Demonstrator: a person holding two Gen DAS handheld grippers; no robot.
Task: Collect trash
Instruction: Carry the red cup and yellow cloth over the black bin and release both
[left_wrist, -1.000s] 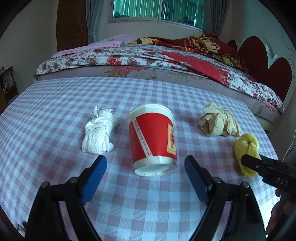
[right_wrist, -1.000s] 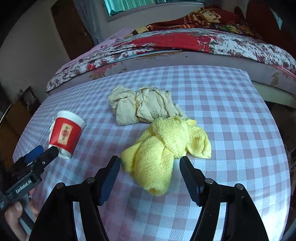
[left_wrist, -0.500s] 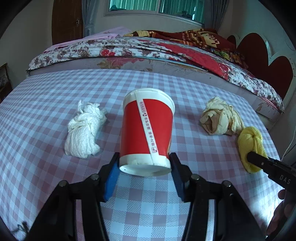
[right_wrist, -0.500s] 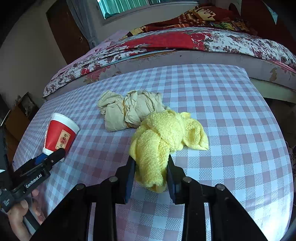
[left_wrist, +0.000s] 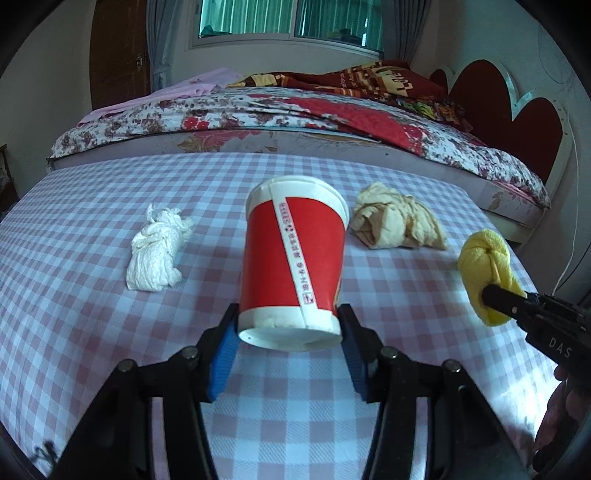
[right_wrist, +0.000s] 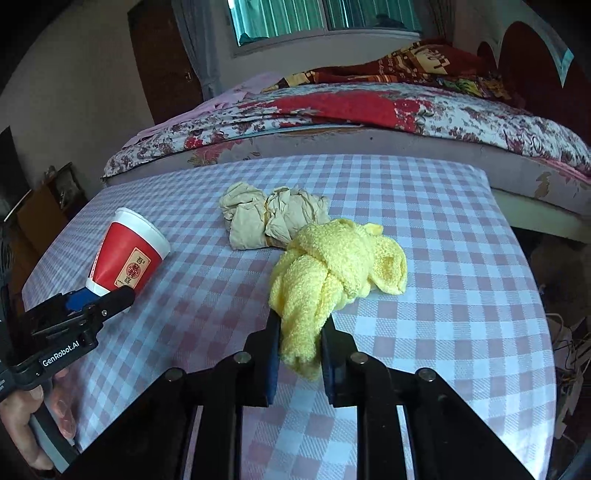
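On the bench: checked cloth carries four pieces of trash; I see no bin in either view.
Left gripper: jaws part-open, clamped on the base of the red paper cup, which tilts away from me.
Right gripper: jaws nearly shut, pinching the knotted yellow cloth.
Done: I judge two items gripped.
Left: white tissue wad and beige crumpled paper lie untouched; nothing is deposited.
Writing: "GenRobot.AI" on the left gripper's body, "DAS" on the right's; Chinese print on the cup, too small to read.
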